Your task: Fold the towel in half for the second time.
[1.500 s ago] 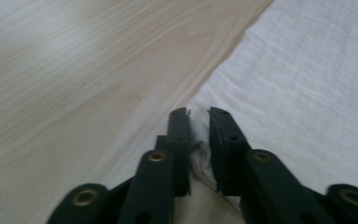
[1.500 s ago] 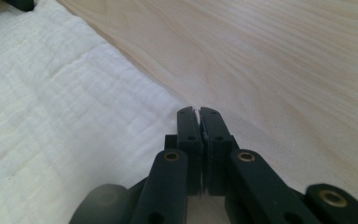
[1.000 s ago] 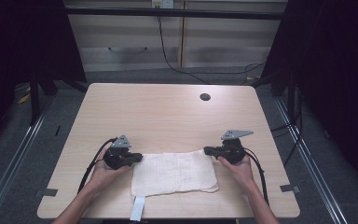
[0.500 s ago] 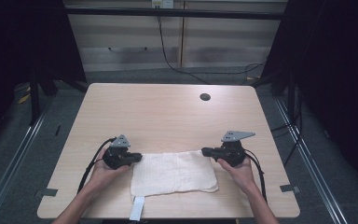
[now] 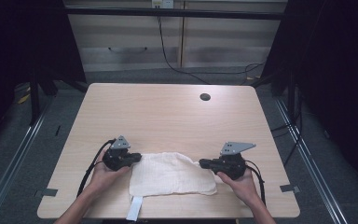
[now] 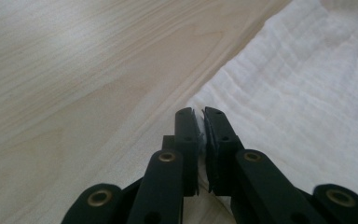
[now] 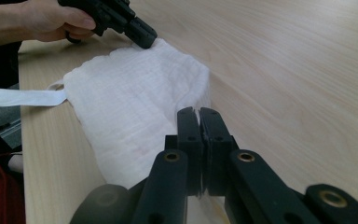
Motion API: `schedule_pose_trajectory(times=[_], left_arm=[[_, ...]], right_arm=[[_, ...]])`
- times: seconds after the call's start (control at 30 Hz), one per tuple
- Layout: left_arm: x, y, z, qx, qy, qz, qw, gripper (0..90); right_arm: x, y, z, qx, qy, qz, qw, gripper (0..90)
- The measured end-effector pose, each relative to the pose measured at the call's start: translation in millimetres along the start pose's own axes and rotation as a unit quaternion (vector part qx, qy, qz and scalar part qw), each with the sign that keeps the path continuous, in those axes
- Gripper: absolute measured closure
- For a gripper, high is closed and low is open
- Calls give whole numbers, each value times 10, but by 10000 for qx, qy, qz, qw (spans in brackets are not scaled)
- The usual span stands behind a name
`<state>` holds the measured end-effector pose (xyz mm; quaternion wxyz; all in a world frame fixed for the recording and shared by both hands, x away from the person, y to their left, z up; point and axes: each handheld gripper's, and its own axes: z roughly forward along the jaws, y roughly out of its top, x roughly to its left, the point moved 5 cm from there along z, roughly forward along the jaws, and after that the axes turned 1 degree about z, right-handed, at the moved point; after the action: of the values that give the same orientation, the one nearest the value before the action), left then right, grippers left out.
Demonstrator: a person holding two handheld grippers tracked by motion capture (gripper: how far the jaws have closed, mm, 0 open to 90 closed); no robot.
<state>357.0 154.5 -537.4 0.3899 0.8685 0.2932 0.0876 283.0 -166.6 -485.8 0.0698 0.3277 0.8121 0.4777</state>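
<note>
On the table point(image 5: 168, 112), each claw, left point(image 5: 137, 157) and right point(image 5: 204, 163), pinches a corner of the white cloth point(image 5: 170, 175).

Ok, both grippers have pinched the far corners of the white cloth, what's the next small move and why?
Probably lift both corners together and carry them toward the near edge, to fold it. The left gripper and right gripper are both shut on the cloth, which lies flat on the table.

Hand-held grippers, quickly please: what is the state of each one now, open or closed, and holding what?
Left hand-held gripper: closed on a corner of the white cloth.
Right hand-held gripper: closed on the cloth's opposite edge.
</note>
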Motion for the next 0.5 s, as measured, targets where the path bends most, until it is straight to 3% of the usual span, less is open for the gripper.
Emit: schedule_pose_trajectory(times=[0.37, 0.5], left_arm=[[-38, 6, -6, 74, 240, 143, 9996, 848], [-42, 6, -7, 78, 271, 108, 9995, 849]], right_arm=[[224, -209, 43, 380, 291, -64, 9988, 879], [299, -267, 46, 487, 385, -95, 9980, 878]])
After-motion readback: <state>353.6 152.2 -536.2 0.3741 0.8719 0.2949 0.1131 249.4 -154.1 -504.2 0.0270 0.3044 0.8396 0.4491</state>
